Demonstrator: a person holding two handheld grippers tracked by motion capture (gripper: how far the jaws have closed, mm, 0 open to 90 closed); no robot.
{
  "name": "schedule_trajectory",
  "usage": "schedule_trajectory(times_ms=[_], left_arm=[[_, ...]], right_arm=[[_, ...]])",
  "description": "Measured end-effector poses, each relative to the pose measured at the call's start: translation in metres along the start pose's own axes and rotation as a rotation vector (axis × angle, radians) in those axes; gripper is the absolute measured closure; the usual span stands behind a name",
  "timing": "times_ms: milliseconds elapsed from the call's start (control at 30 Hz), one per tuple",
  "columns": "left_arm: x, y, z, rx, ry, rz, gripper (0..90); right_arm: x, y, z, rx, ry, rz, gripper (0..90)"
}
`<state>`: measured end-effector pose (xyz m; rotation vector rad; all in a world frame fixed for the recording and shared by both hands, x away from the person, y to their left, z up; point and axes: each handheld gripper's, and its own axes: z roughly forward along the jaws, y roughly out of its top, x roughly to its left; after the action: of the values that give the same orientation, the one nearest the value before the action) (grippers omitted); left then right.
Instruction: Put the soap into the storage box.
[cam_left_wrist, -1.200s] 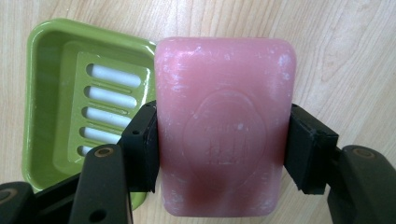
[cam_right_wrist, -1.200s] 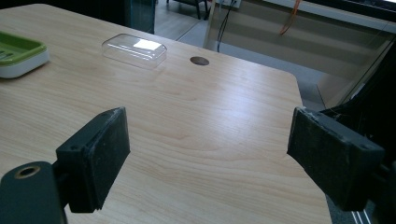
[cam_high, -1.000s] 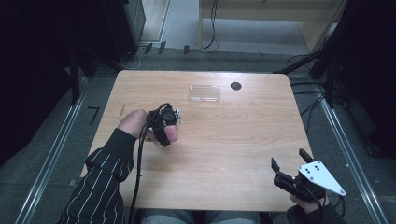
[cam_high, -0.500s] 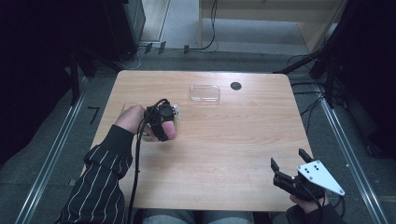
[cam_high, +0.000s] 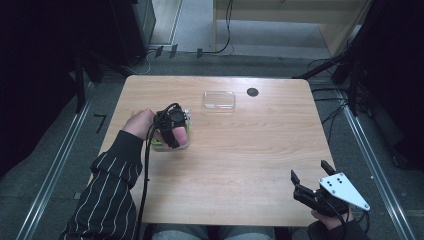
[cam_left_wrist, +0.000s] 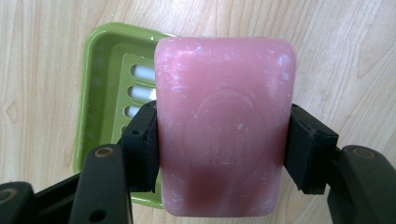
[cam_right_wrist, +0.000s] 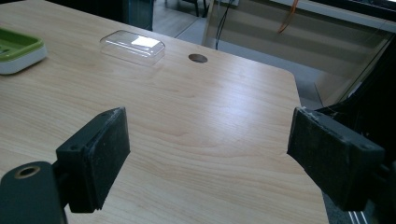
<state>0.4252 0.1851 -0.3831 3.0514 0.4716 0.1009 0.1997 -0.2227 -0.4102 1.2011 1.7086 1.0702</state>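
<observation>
My left gripper (cam_left_wrist: 219, 154) is shut on a pink bar of soap (cam_left_wrist: 224, 121), its black pads pressing on both long sides. The soap hangs above a green soap dish (cam_left_wrist: 100, 88) with a slotted insert, offset toward the dish's right half in the left gripper view. From the high view, the left gripper (cam_high: 172, 131) points down over the dish (cam_high: 159, 146) at the table's left. My right gripper (cam_high: 310, 179) stands open near the front right corner with nothing between its pads (cam_right_wrist: 95, 156).
A clear plastic lid (cam_high: 219, 100) lies at the back middle of the wooden table (cam_high: 250, 150), beside a round dark cable hole (cam_high: 252, 92). The lid (cam_right_wrist: 133, 45) and hole (cam_right_wrist: 198, 58) lie ahead of the right gripper. Cables run on the floor behind.
The left hand has shifted slightly toward the table's left and back with the soap, settling more over the dish. The right gripper has stayed where it was.
</observation>
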Motion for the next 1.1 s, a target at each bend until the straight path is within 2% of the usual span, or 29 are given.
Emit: schedule_trajectory(times_ms=[100,233,400,633,867,1100], left_arm=[[0.003,-0.003,0.0,0.013,0.02,0.01,38.9],[0.007,-0.008,-0.001,0.006,0.022,0.006,38.9],[0.013,-0.012,0.002,0.025,0.033,0.017,38.9],[0.018,-0.012,0.007,0.02,0.016,0.081,38.8],[0.02,-0.01,0.009,0.015,0.023,0.097,38.8],[0.024,-0.009,0.012,0.012,0.052,0.113,38.8]], right_arm=[[-0.001,0.0,-0.001,-0.005,-0.004,0.004,13.7],[-0.001,0.0,-0.001,-0.004,0.0,0.002,13.7],[-0.001,-0.001,-0.001,-0.005,0.0,0.004,13.7],[-0.001,-0.001,-0.001,-0.003,-0.003,0.005,13.7],[0.0,0.0,0.0,-0.005,-0.005,-0.001,13.8],[0.0,0.0,-0.001,-0.004,-0.006,-0.001,13.7]])
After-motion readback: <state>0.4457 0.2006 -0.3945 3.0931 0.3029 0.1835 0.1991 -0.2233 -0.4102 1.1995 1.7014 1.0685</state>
